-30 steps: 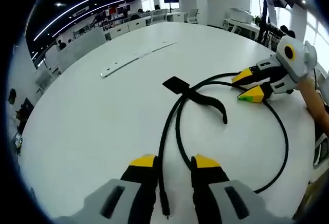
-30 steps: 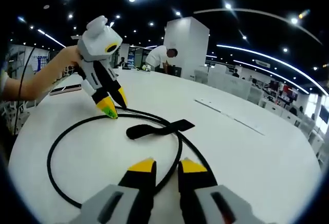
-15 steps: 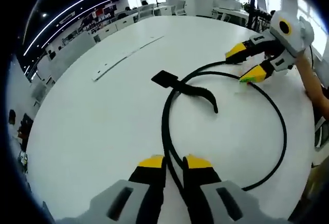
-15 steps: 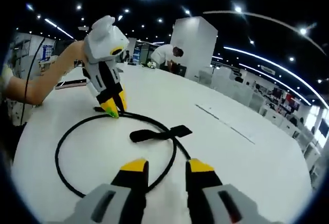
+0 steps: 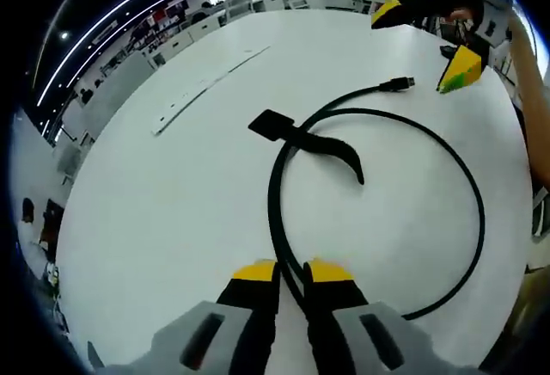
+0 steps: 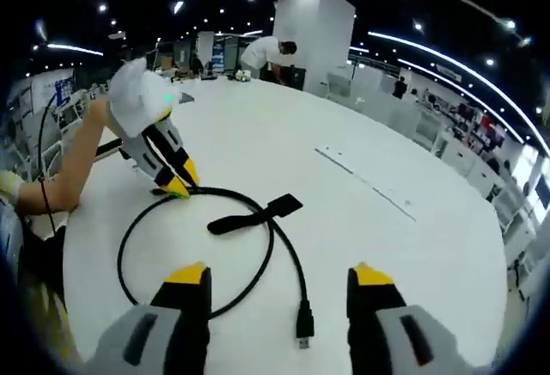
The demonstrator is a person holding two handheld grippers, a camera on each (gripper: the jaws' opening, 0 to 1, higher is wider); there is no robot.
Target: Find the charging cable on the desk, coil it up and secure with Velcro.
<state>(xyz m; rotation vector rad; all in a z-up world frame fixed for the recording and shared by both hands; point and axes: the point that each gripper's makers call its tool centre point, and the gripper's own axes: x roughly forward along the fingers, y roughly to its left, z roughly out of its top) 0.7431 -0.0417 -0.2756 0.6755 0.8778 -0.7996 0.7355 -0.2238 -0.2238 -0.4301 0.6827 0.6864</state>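
Note:
A black charging cable point(image 5: 471, 212) lies in one wide loop on the round white table point(image 5: 155, 212). Its plug end point(image 5: 397, 84) rests free on the tabletop. A black Velcro strap point(image 5: 302, 139) hangs off the cable inside the loop. My left gripper point(image 5: 292, 270) is shut on the cable at the loop's near side. My right gripper point(image 5: 425, 41) hovers open beyond the plug. In the right gripper view, my right gripper point(image 6: 279, 273) stands wide open above the plug point(image 6: 303, 323), while the left gripper point(image 6: 178, 184) pinches the cable point(image 6: 258, 263) at the far left, near the strap point(image 6: 253, 214).
A thin pale strip point(image 5: 210, 87) runs across the table beyond the loop. The table's edge curves close on the right point(image 5: 516, 246). A person's forearm point(image 6: 73, 164) reaches in from the left. Office desks and a bent-over person point(image 6: 268, 51) are far behind.
My right gripper has opened wide and lifted off the cable's plug end, which now lies free on the table. My left gripper has shut on the cable.

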